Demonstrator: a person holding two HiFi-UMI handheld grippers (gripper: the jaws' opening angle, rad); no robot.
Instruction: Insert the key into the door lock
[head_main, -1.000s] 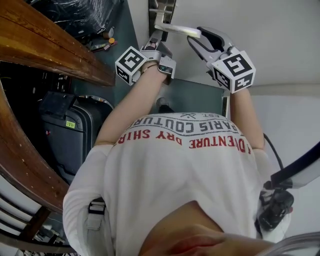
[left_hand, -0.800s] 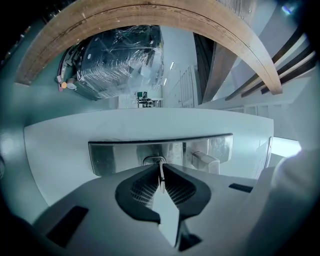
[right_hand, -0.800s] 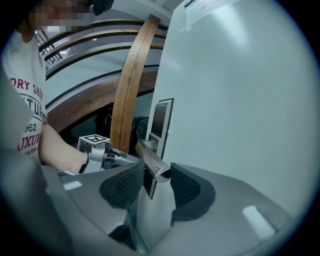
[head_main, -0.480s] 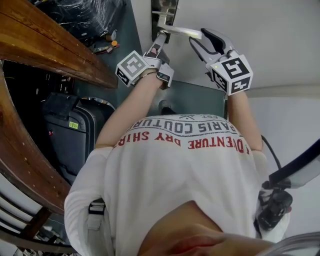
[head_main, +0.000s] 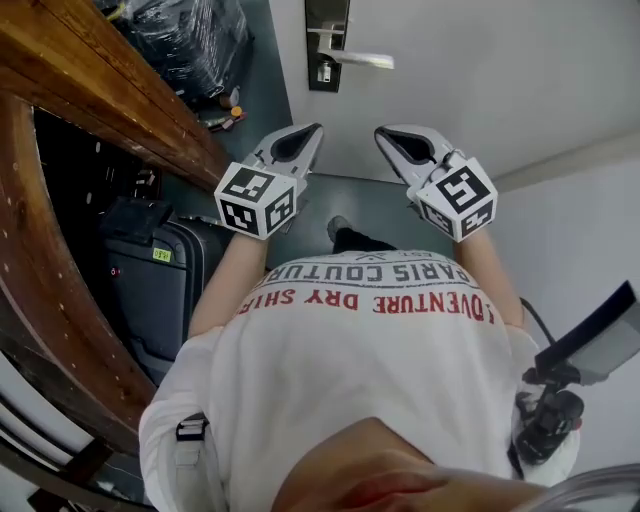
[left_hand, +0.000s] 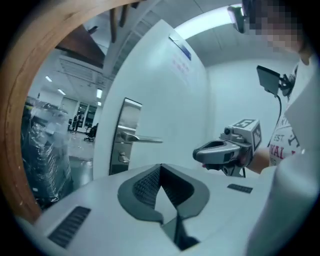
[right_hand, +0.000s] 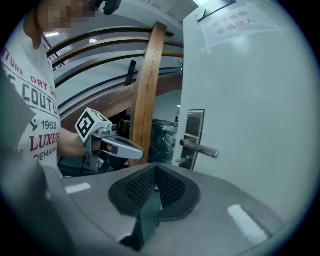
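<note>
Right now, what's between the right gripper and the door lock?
Nothing. In the head view only bare white door separates the right gripper from the door lock; the right gripper view shows that gap too.

Door lock (head_main: 324, 72) below handle (head_main: 357, 59), suitcase (head_main: 150, 290) left of person (head_main: 370, 340)

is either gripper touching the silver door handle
No, the head view shows the left gripper and right gripper both apart from the silver lever door handle.
</note>
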